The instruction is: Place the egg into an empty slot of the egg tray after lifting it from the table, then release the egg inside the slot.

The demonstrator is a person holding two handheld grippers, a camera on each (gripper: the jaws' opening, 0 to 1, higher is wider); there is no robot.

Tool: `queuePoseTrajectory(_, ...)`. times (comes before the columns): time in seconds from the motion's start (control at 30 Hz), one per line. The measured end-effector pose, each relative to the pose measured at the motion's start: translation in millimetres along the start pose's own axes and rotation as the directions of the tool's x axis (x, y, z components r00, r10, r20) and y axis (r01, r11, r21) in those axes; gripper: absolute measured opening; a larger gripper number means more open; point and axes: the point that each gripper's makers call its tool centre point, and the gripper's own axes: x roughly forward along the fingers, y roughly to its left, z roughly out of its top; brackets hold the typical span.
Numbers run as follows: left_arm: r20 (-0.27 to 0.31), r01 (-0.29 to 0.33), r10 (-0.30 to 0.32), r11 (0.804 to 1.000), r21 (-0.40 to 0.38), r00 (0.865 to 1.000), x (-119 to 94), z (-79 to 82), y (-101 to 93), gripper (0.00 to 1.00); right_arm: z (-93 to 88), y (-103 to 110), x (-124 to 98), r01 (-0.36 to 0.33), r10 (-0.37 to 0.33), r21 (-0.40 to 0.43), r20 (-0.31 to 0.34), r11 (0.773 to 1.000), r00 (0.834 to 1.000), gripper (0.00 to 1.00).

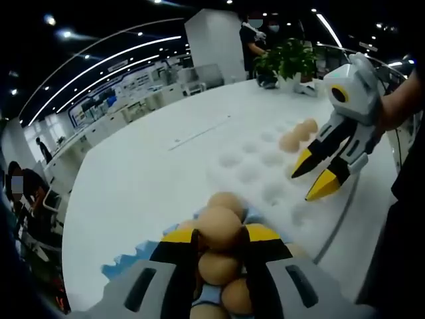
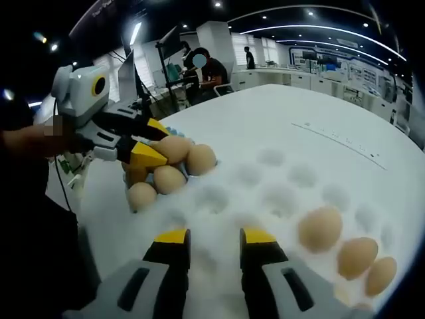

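The left tool [image 1: 219, 238] is clamped on an egg [image 1: 219, 226] above the egg pile [image 2: 166, 174], partly hiding it, while the right tool [image 2: 214, 242] hovers apart over the white egg tray [image 2: 279, 199] on the tabletop [image 1: 133, 179].

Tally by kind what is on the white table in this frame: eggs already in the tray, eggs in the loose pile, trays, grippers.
Eggs in the egg tray: 3
Eggs in the loose pile: at least 5, some hidden
Egg trays: 1
Grippers: 2, left gripper, right gripper
Total: at least 11
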Motion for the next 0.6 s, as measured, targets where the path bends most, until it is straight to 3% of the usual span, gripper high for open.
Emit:
queuePoseTrajectory(0.4, 0.004, -0.032, 0.033, 0.995, -0.091, 0.999, -1, -1.2, 2.8, 0.27, -0.3, 0, 0, 0.006, -0.006, 0.002, 0.009, 1.000, 1.000, 0.30)
queuePoseTrajectory(0.53, 0.006, -0.072, 0.073, 0.993, -0.097, 0.997, 4, 1.5, 1.6, 0.38, -0.4, 0, 0, 0.008, -0.008, 0.002, 0.014, 1.000, 1.000, 0.30)
queuePoseTrajectory(0.6, -0.014, -0.103, 0.102, 0.989, -0.106, 0.995, 8, -0.3, 3.9, 0.38, -0.5, 0, 0, 0.008, -0.008, 0.002, 0.015, 1.000, 1.000, 0.30)
